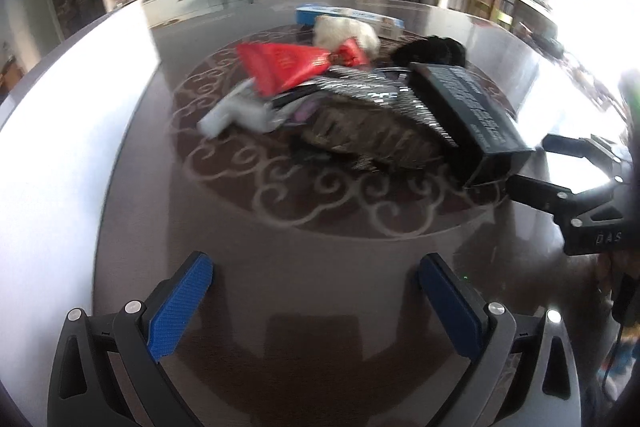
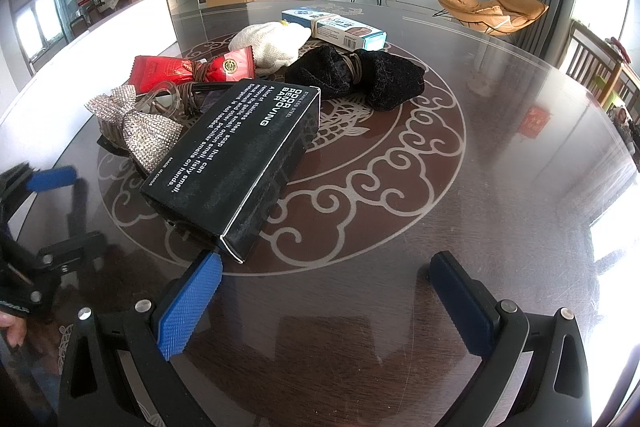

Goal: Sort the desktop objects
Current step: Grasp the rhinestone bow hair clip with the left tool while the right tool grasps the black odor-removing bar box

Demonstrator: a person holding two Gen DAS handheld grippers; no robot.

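Note:
A pile lies on the dark round table [image 2: 500, 187]. Nearest is a black "odor removing bar" box [image 2: 240, 155], propped at a tilt. Behind it are a rhinestone bow [image 2: 140, 123], a red packet [image 2: 192, 69], a white sock bundle [image 2: 272, 45], a black sock bundle [image 2: 356, 75] and a blue-white box [image 2: 336, 27]. My right gripper [image 2: 326, 275] is open, and the black box's near corner sits just inside its left pad [image 2: 192, 303]. My left gripper [image 1: 316, 279] is open over bare table, short of the pile. From there the black box [image 1: 468, 111] and right gripper [image 1: 532, 165] are on the right.
A tall white panel [image 1: 72, 107] stands along the table's left edge. The left gripper [image 2: 68, 211] shows at the lower left of the right wrist view, with a hand [image 2: 10, 327] behind it. Bare tabletop spreads right of the pile. A living room lies beyond.

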